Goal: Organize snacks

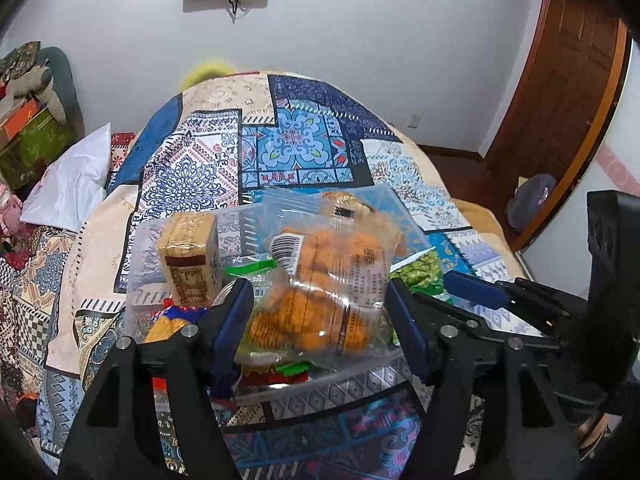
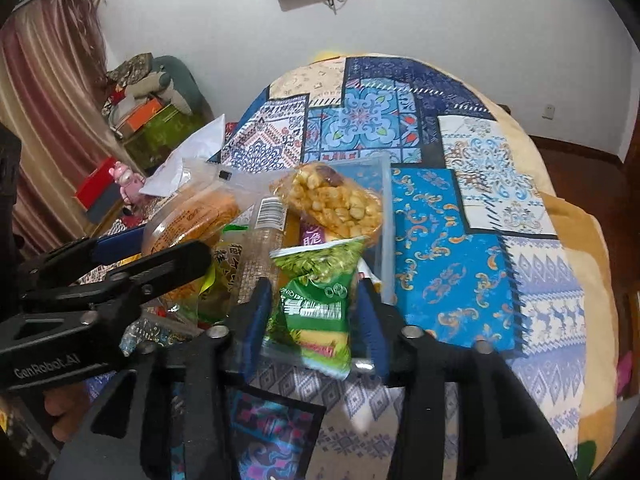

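Observation:
A clear plastic box full of snacks sits on the patterned bedspread. My left gripper is shut on a clear bag of orange biscuits and holds it over the box. My right gripper is shut on a green pea snack packet at the box's near right corner. In the box are a tan wrapped cake, a corn-puff bar and several other packets. The biscuit bag also shows in the right wrist view.
The patchwork bedspread spreads to the right and behind the box. A white pillow lies at the left. Boxes and clutter stand at the far left wall, a wooden door at the right.

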Motion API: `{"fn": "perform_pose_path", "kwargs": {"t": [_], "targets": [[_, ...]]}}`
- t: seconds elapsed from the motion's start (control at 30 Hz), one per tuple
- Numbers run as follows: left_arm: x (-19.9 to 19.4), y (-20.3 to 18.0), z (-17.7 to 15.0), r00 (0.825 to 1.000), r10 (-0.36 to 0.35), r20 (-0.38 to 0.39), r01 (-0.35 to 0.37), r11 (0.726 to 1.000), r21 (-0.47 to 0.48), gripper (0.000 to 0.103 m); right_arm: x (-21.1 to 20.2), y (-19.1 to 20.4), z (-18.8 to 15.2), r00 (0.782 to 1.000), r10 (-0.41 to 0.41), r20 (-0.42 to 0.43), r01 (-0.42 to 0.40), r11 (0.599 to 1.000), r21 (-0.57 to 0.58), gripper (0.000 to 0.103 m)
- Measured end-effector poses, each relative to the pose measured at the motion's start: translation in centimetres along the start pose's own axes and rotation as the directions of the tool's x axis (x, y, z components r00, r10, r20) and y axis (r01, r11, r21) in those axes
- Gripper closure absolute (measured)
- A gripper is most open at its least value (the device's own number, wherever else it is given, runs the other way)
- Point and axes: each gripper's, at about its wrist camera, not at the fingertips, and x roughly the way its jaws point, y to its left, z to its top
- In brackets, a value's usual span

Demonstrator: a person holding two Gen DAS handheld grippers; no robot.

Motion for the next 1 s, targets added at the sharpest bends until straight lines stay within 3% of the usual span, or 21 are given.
{"fn": "perform_pose_path", "kwargs": {"t": [0.3, 0.6, 0.73, 0.87, 1.0], "targets": [[-6.9, -0.1, -0.6, 0.992, 0.012, 0.125, -0.013, 1.000, 0.005, 0.035, -5.2, 0.5, 0.1, 0.996, 0.006, 0.084, -0.006, 1.000, 0.010, 0.056], [-15.5, -0.6, -2.5, 0.957, 0.024, 0.288, -0.032, 0.999, 0.024, 0.032, -13.4, 3.1, -0.8, 0.969, 0.041, 0.245, -0.036, 0.999, -0.024, 0.056], [-18.4, -0.9, -3.9, 0.937, 0.029, 0.349, -0.040, 0.999, 0.024, 0.023, -15.9, 4.8, -2.0, 0.951, 0.039, 0.306, -0.022, 0.998, -0.058, 0.038], [-20.4, -1.0, -5.4, 0.921, 0.034, 0.388, -0.048, 0.999, 0.026, 0.014, -17.6, 6.5, -3.4, 0.933, 0.032, 0.358, 0.004, 0.995, -0.101, 0.031], [-21.3, -1.0, -6.5, 0.911, 0.042, 0.411, -0.056, 0.998, 0.022, 0.008, -17.9, 7.5, -4.3, 0.928, 0.035, 0.370, 0.013, 0.992, -0.128, 0.025]]}}
